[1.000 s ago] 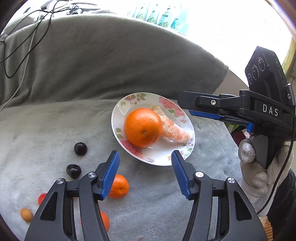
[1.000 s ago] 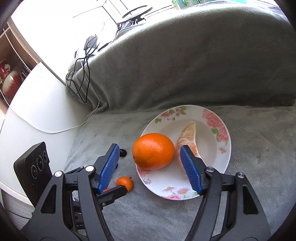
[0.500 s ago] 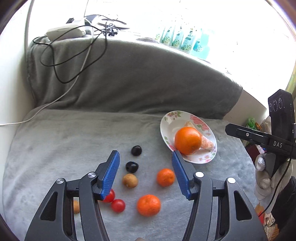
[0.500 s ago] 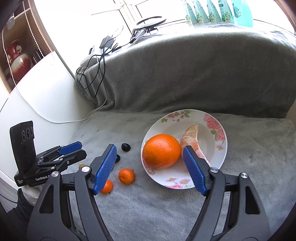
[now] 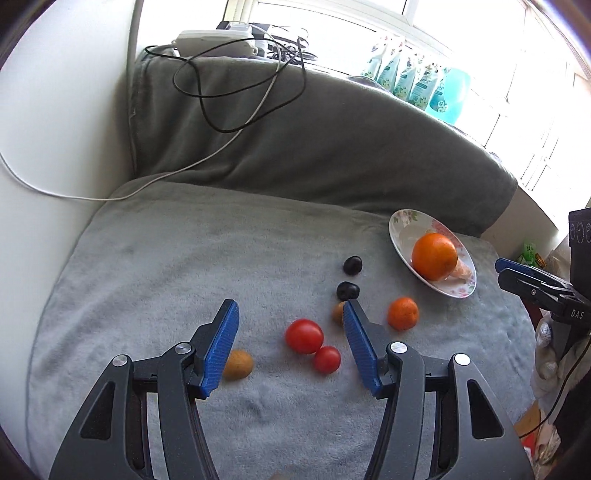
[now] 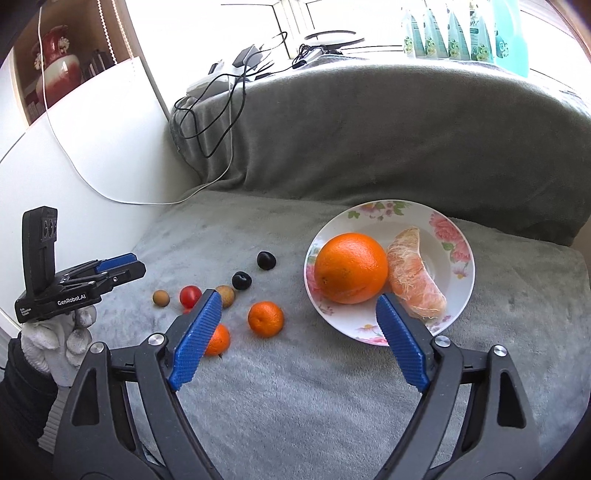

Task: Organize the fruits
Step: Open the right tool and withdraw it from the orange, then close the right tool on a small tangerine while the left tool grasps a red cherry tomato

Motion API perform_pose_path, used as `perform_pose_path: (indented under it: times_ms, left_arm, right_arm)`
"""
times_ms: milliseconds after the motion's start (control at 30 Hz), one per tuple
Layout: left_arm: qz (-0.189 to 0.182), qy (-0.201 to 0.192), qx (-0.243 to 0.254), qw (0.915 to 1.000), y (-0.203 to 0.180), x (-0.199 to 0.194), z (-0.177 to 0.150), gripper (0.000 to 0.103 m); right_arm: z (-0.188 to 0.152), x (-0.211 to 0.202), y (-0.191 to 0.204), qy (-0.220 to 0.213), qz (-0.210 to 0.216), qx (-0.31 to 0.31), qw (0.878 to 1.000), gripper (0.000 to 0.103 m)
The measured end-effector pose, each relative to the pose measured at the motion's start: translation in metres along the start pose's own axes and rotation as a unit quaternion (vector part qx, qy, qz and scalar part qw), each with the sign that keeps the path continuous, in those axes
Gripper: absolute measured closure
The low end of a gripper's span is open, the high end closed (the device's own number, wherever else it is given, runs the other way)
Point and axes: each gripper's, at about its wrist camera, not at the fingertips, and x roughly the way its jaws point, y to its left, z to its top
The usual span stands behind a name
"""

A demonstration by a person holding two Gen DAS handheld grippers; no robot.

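Fruit is mostly still lying loose on the blanket (image 5: 184, 258) while only the orange (image 6: 351, 273) and peeled segment (image 6: 415, 280) are sitting on the plate (image 6: 461, 280), and I am holding both my left claw (image 5: 290, 349) and right claw (image 6: 295, 341) released and empty, the right one's jaws having just been widening.

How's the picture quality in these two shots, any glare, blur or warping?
Left wrist view: the window is blown out white, fisheye bends the cushion, and the fruit is sharp. Right wrist view: glare washes out the bottles on the sill, edges curve, and the plate and orange are crisp.
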Motion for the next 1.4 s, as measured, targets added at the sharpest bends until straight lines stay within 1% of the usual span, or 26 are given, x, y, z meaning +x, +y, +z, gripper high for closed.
perform_pose_path:
  times_ms: [233, 333, 400, 467, 533, 667, 733, 833, 1033, 1067, 1133, 1233, 1400]
  left_arm:
    - [-0.012, 0.023, -0.001, 0.9997, -0.002, 0.010, -0.011, 0.045]
    - [-0.016, 0.031, -0.003, 0.9994, -0.002, 0.013, -0.013, 0.054]
    - [-0.020, 0.037, -0.006, 0.9991, -0.002, 0.015, -0.014, 0.054]
    - [-0.018, 0.042, -0.002, 0.9990, -0.004, 0.019, -0.014, 0.060]
    - [-0.019, 0.052, 0.000, 0.9985, -0.006, 0.023, -0.014, 0.060]
    - [-0.020, 0.072, -0.009, 0.9971, -0.004, 0.035, -0.014, 0.063]
    - [-0.024, 0.075, -0.023, 0.9966, -0.001, 0.039, -0.012, 0.064]
    - [-0.038, 0.084, -0.047, 0.9946, 0.006, 0.044, -0.009, 0.064]
    - [-0.040, 0.096, -0.047, 0.9935, 0.004, 0.051, -0.007, 0.064]
    - [-0.040, 0.097, -0.046, 0.9934, 0.003, 0.052, -0.007, 0.064]
    - [-0.040, 0.098, -0.043, 0.9934, 0.001, 0.054, -0.006, 0.064]
    - [-0.041, 0.101, -0.038, 0.9934, -0.002, 0.056, -0.006, 0.066]
    - [-0.036, 0.105, -0.031, 0.9933, -0.005, 0.060, -0.003, 0.066]
  right_arm:
    - [-0.011, 0.010, 0.025, 0.008, -0.006, -0.042, 0.999, 0.015]
    - [-0.015, 0.015, 0.030, 0.015, -0.009, -0.047, 0.999, 0.015]
    - [-0.017, 0.020, 0.033, 0.021, -0.014, -0.051, 0.998, 0.015]
    - [-0.020, 0.024, 0.035, 0.026, -0.021, -0.054, 0.998, 0.017]
    - [-0.022, 0.029, 0.037, 0.034, -0.016, -0.058, 0.998, 0.022]
    - [-0.025, 0.038, 0.042, 0.039, -0.019, -0.069, 0.997, 0.027]
    - [-0.026, 0.044, 0.044, 0.045, -0.025, -0.076, 0.996, 0.033]
    - [-0.027, 0.053, 0.044, 0.056, -0.015, -0.073, 0.996, 0.039]
    - [-0.026, 0.066, 0.051, 0.066, -0.004, -0.084, 0.994, 0.041]
    - [-0.026, 0.070, 0.051, 0.070, -0.005, -0.086, 0.994, 0.042]
    - [-0.026, 0.078, 0.050, 0.080, -0.008, -0.087, 0.993, 0.049]
    - [-0.025, 0.089, 0.045, 0.091, -0.010, -0.078, 0.993, 0.050]
    - [-0.025, 0.099, 0.041, 0.098, -0.010, -0.073, 0.992, 0.050]
